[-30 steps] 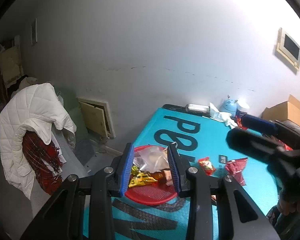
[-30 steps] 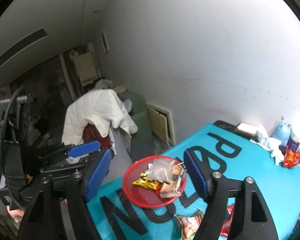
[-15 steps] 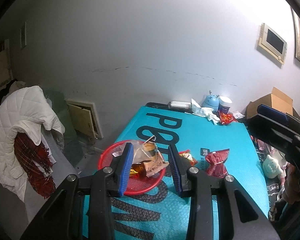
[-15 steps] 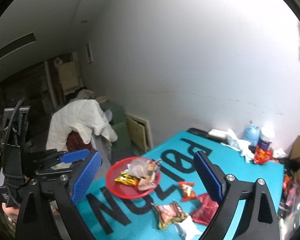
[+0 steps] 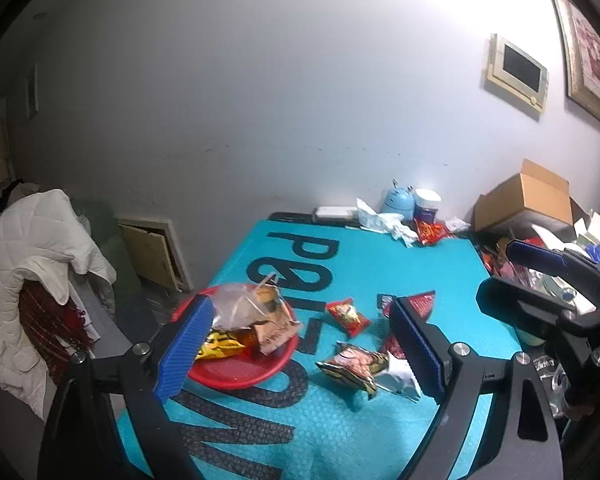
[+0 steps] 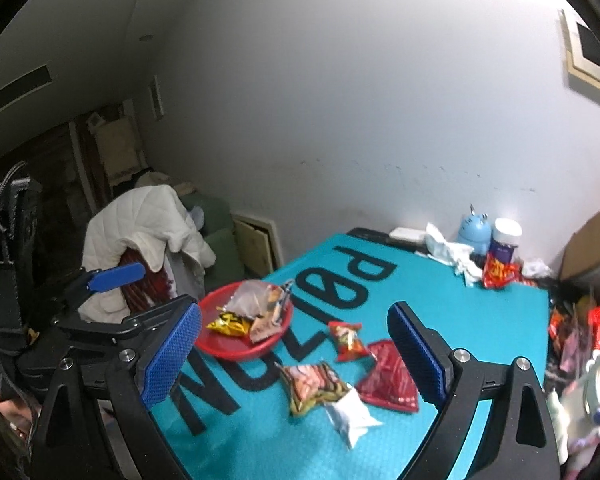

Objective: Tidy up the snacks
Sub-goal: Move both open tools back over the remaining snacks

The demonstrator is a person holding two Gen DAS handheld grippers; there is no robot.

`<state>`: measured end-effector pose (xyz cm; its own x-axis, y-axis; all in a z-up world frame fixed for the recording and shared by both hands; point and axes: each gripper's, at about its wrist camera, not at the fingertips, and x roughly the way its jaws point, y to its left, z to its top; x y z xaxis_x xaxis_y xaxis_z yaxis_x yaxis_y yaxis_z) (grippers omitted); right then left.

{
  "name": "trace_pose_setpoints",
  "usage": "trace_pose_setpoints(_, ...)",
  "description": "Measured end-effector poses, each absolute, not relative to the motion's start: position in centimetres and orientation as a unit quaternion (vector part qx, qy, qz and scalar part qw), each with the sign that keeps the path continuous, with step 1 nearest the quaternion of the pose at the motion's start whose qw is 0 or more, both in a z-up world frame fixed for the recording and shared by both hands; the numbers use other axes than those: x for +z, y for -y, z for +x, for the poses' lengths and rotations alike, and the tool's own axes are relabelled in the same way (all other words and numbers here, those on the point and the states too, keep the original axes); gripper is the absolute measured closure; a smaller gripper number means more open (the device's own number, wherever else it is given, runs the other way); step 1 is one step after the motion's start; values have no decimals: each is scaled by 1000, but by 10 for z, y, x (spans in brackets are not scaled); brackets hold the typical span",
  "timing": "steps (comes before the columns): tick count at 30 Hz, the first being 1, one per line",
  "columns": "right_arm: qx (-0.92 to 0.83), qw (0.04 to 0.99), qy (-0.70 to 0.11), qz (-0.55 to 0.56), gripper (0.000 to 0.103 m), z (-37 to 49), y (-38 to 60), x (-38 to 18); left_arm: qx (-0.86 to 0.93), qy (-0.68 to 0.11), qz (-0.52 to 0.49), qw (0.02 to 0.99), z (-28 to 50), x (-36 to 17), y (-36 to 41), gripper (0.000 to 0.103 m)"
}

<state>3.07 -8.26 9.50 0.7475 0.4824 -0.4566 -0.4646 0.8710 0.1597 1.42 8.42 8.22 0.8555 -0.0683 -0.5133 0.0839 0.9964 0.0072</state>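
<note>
My left gripper is up over the worktop, which has a bright teal mat with big black letters. Its blue fingers are spreading apart, with nothing gripped between them. My right gripper has its fingers wide apart too, and they hold nothing.

The red bowl sits near the left edge of the worktop. Snack bags are piled in it, with a yellow bag in front and a clear bag on top.

Four more snacks lie on the mat just right of the bowl: a small red bag, a flat dark red bag, a pink and yellow bag and a white packet touching it.

A white quilted coat hangs off to the left.
</note>
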Motion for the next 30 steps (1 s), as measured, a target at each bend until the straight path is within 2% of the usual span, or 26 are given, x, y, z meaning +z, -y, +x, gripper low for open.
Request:
trace_pose_setpoints(14,223,930,-290,35,8,29,113,55,-98,-315,18,944,27,43,-53,13)
trace_pose_setpoints(30,222,913,-341,37,8,59,113,5,-104,-371,14,923,62,-5,-54,13)
